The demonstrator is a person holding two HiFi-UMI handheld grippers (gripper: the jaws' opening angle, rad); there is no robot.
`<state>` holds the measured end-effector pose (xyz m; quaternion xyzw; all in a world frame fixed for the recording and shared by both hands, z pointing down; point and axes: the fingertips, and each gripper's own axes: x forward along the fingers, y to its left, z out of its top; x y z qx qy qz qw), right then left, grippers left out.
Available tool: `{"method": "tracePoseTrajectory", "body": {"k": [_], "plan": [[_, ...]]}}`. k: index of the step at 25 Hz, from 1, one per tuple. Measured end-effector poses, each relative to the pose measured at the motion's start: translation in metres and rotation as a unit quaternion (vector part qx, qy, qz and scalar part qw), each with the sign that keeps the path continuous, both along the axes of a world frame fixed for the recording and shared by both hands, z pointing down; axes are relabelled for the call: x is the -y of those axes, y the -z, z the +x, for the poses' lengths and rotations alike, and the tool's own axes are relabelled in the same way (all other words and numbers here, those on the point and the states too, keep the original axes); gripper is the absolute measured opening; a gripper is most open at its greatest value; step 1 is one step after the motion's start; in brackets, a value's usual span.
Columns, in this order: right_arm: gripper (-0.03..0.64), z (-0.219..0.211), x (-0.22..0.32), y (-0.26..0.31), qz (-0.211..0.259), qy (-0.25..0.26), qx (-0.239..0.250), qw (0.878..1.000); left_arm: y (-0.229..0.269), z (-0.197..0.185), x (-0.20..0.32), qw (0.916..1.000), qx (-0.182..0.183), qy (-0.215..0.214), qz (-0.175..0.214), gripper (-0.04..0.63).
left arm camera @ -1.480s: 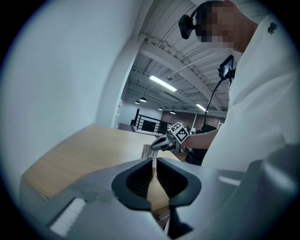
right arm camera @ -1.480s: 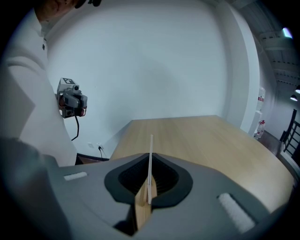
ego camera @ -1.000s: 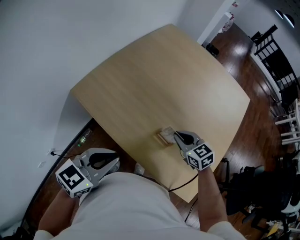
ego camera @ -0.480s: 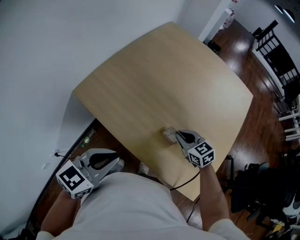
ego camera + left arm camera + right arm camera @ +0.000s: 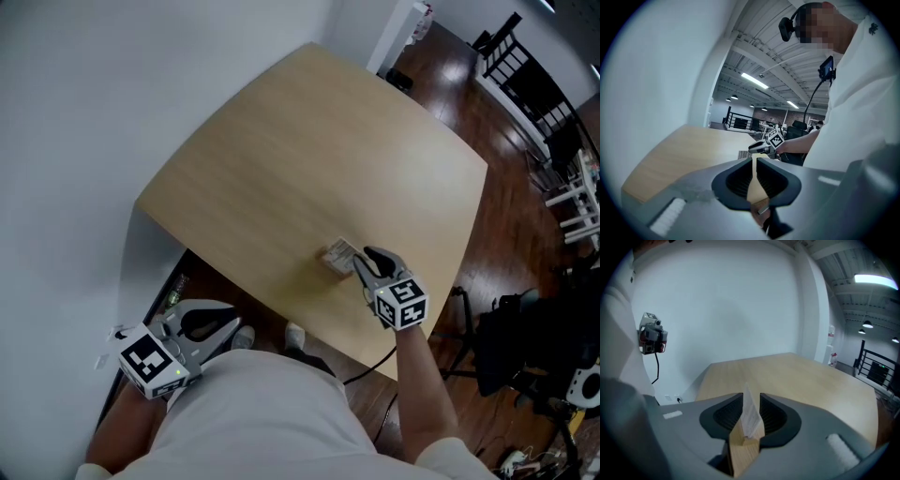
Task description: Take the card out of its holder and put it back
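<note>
Well, worktop (image 5: 309, 159): pale wood grain, smooth, with rounded corners, carrying the holder close to the person's edge.
Right claw (image 5: 751, 398): standing narrowly parted around the card; whether the pads (image 5: 774, 417) are pressing on it, I cannot tell.
Card (image 5: 750, 416): thin, white and faintly printed, standing in the holder's slot and leaning a little across the gap between the ribbed black pads.
Holder (image 5: 743, 451): small block of light wood, sitting just beneath the right claw's tips.
Left claw (image 5: 754, 161): hanging off the worktop by the person's side, its ribbed pads drawn almost together, gripping nothing.
Floor (image 5: 487, 187): dark glossy boards shining beyond the worktop.
</note>
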<state>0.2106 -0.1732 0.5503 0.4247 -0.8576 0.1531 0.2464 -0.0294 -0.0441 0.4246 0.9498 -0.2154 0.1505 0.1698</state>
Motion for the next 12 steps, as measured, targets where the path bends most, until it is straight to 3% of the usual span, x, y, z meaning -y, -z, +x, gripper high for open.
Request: {"method": "tracePoseTrajectory", "body": {"k": [4,7,12], "plan": [[0.124,-0.002,-0.043,0.042,0.018,-0.083,0.038,0.996,0.013,-0.018,-0.008,0.9988,-0.007,-0.048,0.004,0.034],[0.124,-0.009,-0.097,0.065,0.022,-0.121,0.03,0.992,0.014,-0.024,-0.019,0.9951,-0.012,-0.099,0.002,0.034],[0.124,-0.025,-0.208,0.071,0.001,-0.181,0.016,0.983,-0.02,-0.017,-0.042,0.9793,0.002,-0.202,-0.013,0.034]]}}
